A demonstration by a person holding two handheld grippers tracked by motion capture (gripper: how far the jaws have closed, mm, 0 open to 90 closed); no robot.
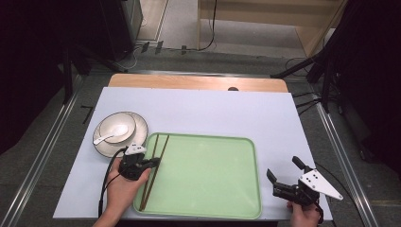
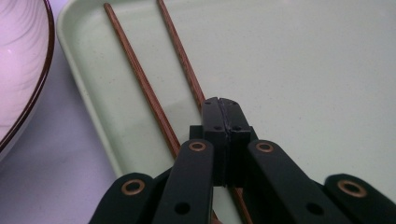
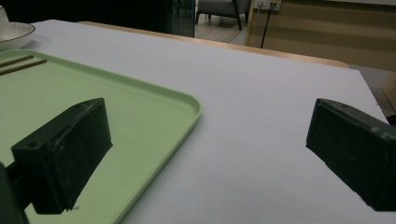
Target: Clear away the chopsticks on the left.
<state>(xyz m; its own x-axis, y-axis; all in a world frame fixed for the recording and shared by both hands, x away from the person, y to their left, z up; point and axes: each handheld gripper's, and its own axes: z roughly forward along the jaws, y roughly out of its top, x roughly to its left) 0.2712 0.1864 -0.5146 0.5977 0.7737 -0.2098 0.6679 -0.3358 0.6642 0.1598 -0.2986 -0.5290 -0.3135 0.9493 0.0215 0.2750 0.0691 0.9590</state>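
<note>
**Two chopsticks on the green tray, with my left jaws closed above them**

The two wooden chopsticks (image 1: 152,171) lie on the left part of the green tray (image 1: 208,179), running lengthwise from its far left corner towards its near edge. They spread slightly apart at the far end and draw together nearer to me. In the left gripper view the left chopstick (image 2: 140,79) lies close along the tray's (image 2: 289,70) raised left rim, and the right chopstick (image 2: 182,60) runs under my closed jaw tips.

My left gripper (image 1: 156,162) is over the left part of the tray, above the middle stretch of the chopsticks. Its jaws are pressed together, pad against pad, with nothing visible between them; the left gripper (image 2: 222,106) tips sit right over the right chopstick, but I cannot tell whether they touch it.

My right gripper (image 1: 283,171) is well apart from the chopsticks, beyond the tray's right edge, near the near right corner of the white table cover (image 1: 208,109). Its jaws are spread wide and hold nothing. In the right gripper view its left jaw overlaps the tray's (image 3: 154,107) corner and its right jaw the bare cover (image 3: 261,116).

Left of the tray, just beside its far left corner, a bowl (image 1: 117,127) holding a white spoon (image 1: 111,134) stands on a plate (image 1: 137,140).
</note>
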